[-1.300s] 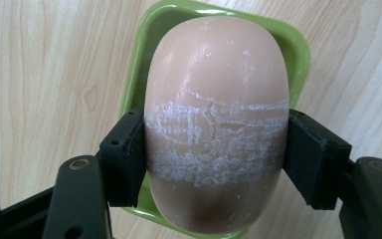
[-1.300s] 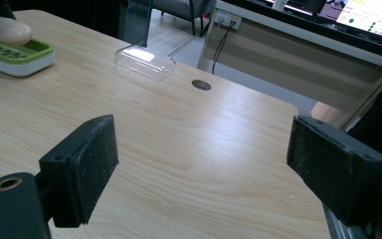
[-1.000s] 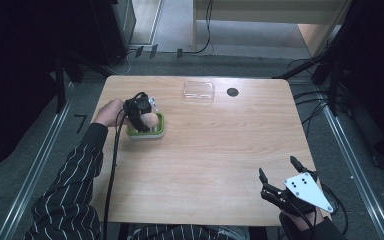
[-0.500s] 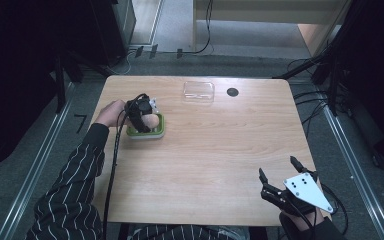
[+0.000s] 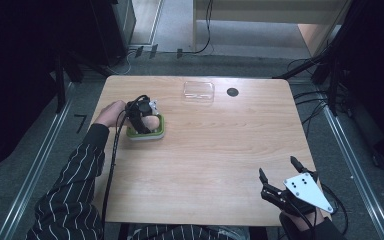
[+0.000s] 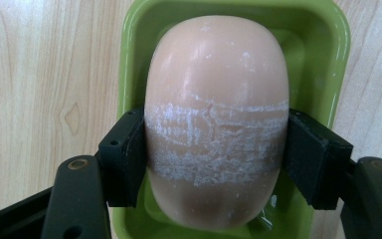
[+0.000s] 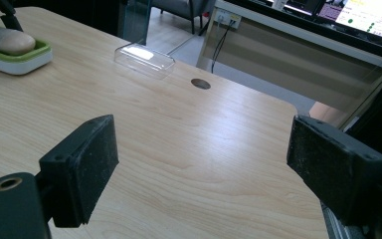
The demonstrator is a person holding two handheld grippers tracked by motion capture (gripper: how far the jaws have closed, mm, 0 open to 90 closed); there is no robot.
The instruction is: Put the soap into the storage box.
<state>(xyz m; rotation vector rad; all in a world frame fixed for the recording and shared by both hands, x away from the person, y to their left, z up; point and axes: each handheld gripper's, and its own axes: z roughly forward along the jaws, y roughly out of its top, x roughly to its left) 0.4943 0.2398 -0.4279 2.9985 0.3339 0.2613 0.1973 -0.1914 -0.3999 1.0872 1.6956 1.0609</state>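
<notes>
Seen from the high view: left gripper [image 5: 145,117] lowered over a green soap dish [image 5: 159,133] near the left edge of the wooden table [image 5: 215,150], roughly midway along it, with a striped sleeve [image 5: 75,185] reaching in from the near left corner. Right gripper [image 5: 279,176] parked at the near right corner, jaws spread wide with nothing between them, grey three-cornered plate [image 5: 307,190] on top. Clear plastic lid [image 5: 198,92] lying close to the far edge, just beside a small dark round hole [image 5: 232,92] in the tabletop.

Seen from the left gripper view: both black pads [image 6: 129,154] pressed against the flanks of a peach-coloured bar of soap [image 6: 216,114], clamped across its middle where a whitish scuffed band runs around it. Soap sitting inside the green soap dish [image 6: 134,59], dish rim showing on both sides and beyond, pale wood grain to left and right.

Seen from the right gripper view: own two jaws standing far apart, holding nothing, bare wood between them. Farther off, towards the left edge, soap [image 7: 10,41] resting in the green dish [image 7: 20,59] with the other gripper's black jaw at it. Clear lid [image 7: 144,59] near the far edge, dark hole [image 7: 200,83] just beside it.
</notes>
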